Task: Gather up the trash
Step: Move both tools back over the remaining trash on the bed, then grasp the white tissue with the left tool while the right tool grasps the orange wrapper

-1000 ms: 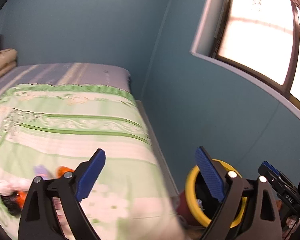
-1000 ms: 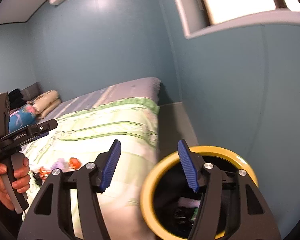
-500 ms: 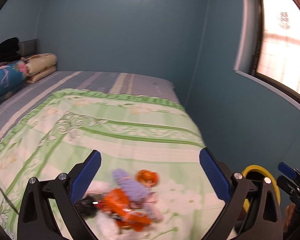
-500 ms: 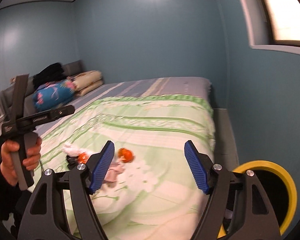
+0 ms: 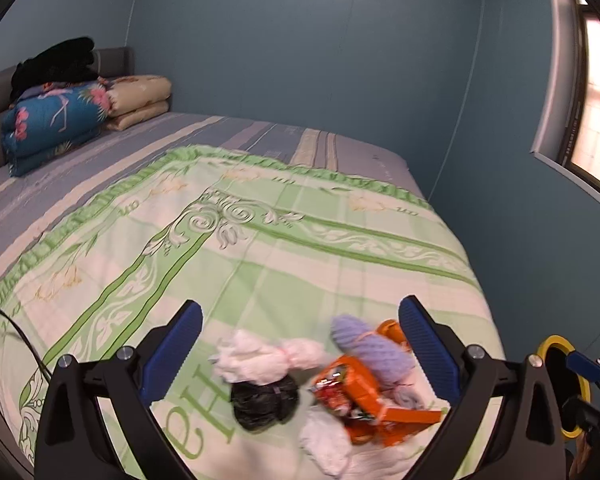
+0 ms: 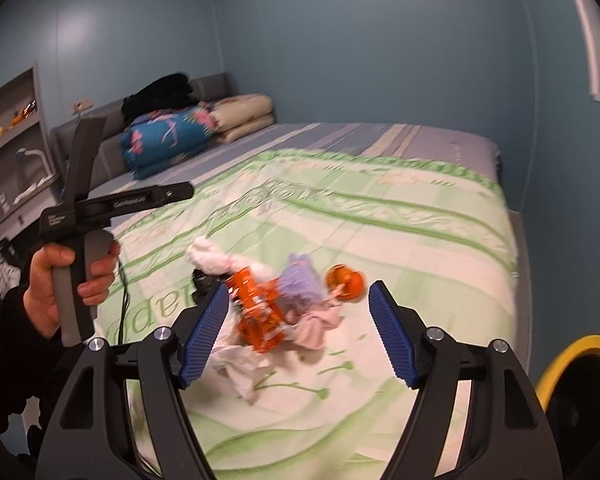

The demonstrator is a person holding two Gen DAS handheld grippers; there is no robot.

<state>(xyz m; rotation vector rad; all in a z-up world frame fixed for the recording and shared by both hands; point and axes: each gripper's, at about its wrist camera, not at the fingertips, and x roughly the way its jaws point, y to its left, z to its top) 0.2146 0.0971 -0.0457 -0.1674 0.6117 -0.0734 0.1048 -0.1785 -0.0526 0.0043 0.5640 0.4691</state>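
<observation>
— Orange wrapper (image 5: 360, 396), crumpled, sits in the middle of the trash pile (image 6: 268, 300) on the bed (image 5: 260, 248), near the foot-end corner. What else is in the heap?

— White tissue wads (image 5: 260, 360), a knotted black bag (image 5: 264, 404), a lilac ribbed piece (image 5: 372, 352), a pinkish rag (image 6: 316, 326) and an orange ball-like bit (image 6: 346, 278) at the wall side. All of it touches or overlaps, slightly blurred.

— Any container?

— A yellow-rimmed bin (image 6: 580, 392) stands on the floor beside the bed's corner; its inside is dark, so I cannot tell what it contains.

— And the tools?

— The left hand-held gripper (image 5: 300, 352) has its jaws spread wide, framing the pile from above, with nothing clamped. The right hand-held gripper (image 6: 296, 332) has just been widening; its jaws stand apart, the heap shows between them farther off, and nothing is pinched. A hand (image 6: 60, 288) grips the left tool's handle.

— Room to move?

— The green floral bedspread (image 5: 180, 260) lies bare beyond the pile up to the folded quilts (image 5: 56, 124) at the headboard; a narrow strip separates the bed from the blue wall (image 6: 380, 40).
</observation>
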